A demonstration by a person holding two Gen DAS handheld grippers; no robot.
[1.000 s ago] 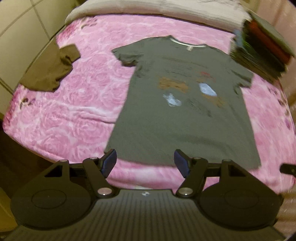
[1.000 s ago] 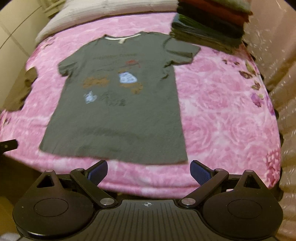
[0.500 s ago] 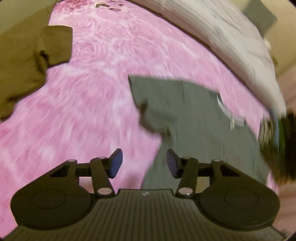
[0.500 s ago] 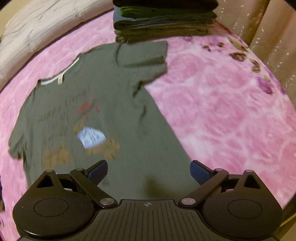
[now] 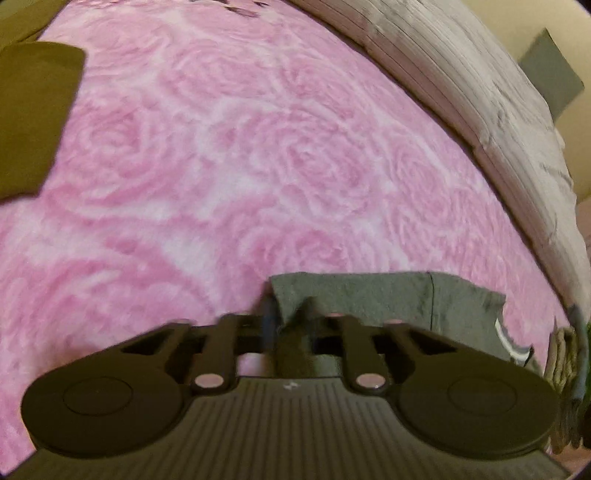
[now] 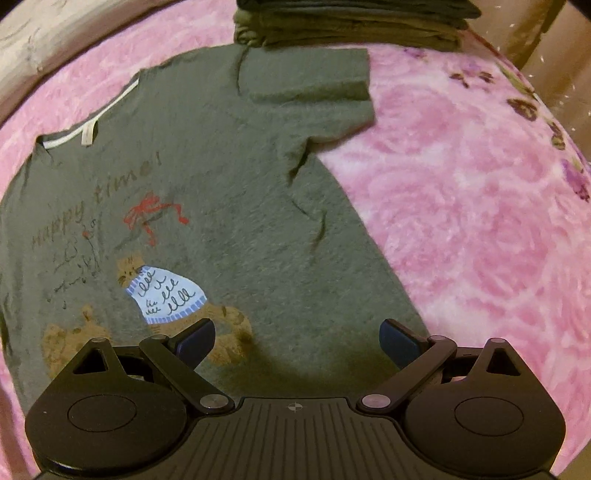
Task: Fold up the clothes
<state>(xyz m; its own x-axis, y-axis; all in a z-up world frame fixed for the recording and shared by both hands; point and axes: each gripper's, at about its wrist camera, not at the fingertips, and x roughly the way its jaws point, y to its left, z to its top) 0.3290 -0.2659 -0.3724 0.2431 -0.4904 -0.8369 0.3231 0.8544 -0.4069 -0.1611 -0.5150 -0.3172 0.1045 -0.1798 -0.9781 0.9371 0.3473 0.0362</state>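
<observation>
Our left gripper [image 5: 291, 328] pinches the shirt's [image 6: 229, 177] sleeve; our right gripper [image 6: 297, 341] hangs wide above its side edge. Soft, light, floppy: grip hems.

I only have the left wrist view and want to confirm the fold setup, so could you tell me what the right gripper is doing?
Observer: The right gripper is open, above the grey T-shirt near its right side edge, holding nothing.
Operator: Thank you; is the shirt's other sleeve flat?
Observer: The right sleeve lies flat, reaching the base of a stack of folded clothes.
Operator: And which side faces up?
Observer: The printed front, with the cat graphic and "Happy time!" visible.
</observation>
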